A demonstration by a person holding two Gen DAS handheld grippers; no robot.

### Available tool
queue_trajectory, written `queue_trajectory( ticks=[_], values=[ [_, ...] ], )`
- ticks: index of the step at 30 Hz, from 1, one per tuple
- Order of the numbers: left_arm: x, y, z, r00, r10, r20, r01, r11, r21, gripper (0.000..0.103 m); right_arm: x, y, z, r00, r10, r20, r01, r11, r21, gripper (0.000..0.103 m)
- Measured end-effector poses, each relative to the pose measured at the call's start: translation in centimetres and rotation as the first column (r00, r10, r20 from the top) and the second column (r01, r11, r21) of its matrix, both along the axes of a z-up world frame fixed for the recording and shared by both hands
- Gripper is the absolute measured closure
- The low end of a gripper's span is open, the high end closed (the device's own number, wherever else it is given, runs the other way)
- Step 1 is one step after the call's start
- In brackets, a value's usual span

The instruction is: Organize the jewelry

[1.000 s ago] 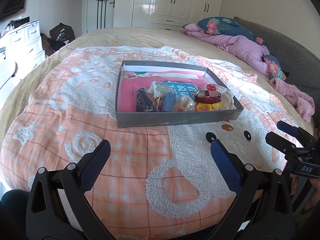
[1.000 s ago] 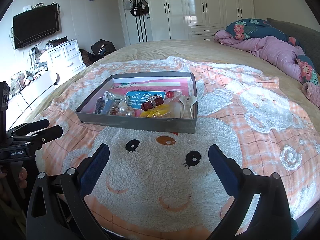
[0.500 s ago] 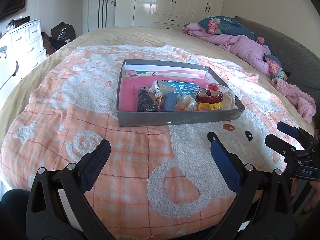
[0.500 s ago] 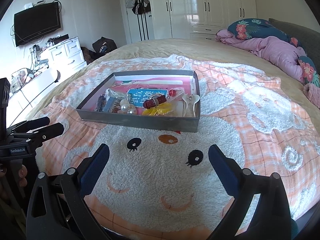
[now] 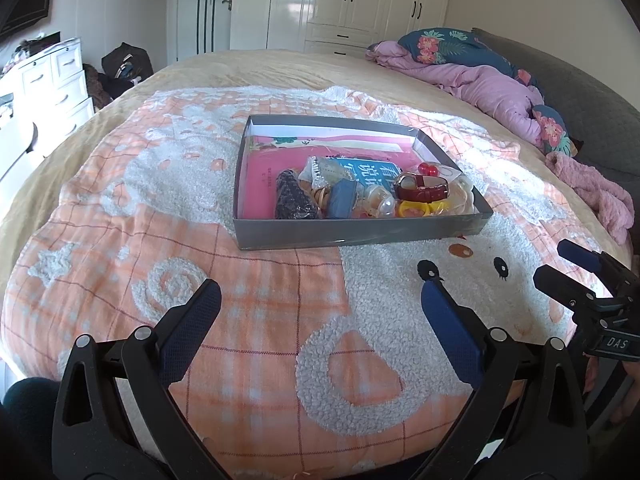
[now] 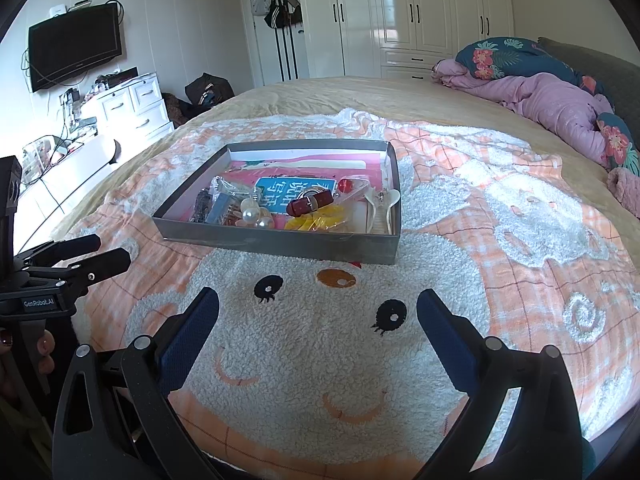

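A shallow grey box (image 5: 352, 236) (image 6: 280, 242) lies on the orange and white blanket, holding a heap of jewelry. In it I see a dark red watch (image 5: 420, 190) (image 6: 310, 204), yellow rings (image 5: 416, 211), a blue pouch (image 5: 342, 199), a black beaded piece (image 5: 292, 198) and large pearls (image 6: 256, 216). My left gripper (image 5: 316, 308) hovers open over the blanket, well short of the box. My right gripper (image 6: 318, 310) is open too, above the bear face, with nothing between its fingers.
A pink quilt and floral pillows (image 5: 480, 76) are piled at the bed's far right. White drawers (image 6: 132, 104) and a wall TV (image 6: 74, 46) stand to the left, wardrobes (image 6: 400, 16) behind. A hand (image 6: 40, 350) holds the left gripper.
Both cameras have shifted slightly, so the box sits a little differently in view. Both grippers stay open and hold nothing.
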State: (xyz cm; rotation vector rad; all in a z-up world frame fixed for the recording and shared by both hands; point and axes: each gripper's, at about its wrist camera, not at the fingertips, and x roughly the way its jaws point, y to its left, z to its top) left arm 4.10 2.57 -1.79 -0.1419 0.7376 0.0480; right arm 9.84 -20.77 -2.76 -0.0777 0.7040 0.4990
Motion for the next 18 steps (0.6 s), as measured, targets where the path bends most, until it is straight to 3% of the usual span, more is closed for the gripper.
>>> queue_trajectory(
  ticks=[11,18],
  values=[
    [0.4,0.1,-0.5,0.999,0.015,-0.031,-0.014,1.0,0.003,0.009,0.1,0.0,-0.4,1.0,-0.004,-0.005,0.004,1.0,-0.003,0.004],
    [1.4,2.0,-0.8,0.997,0.024,-0.076,-0.03,0.997,-0.072,0.009,2.1,-0.8,-1.4,0.999,-0.029,-0.043,0.029,1.0,-0.003,0.004]
  ],
)
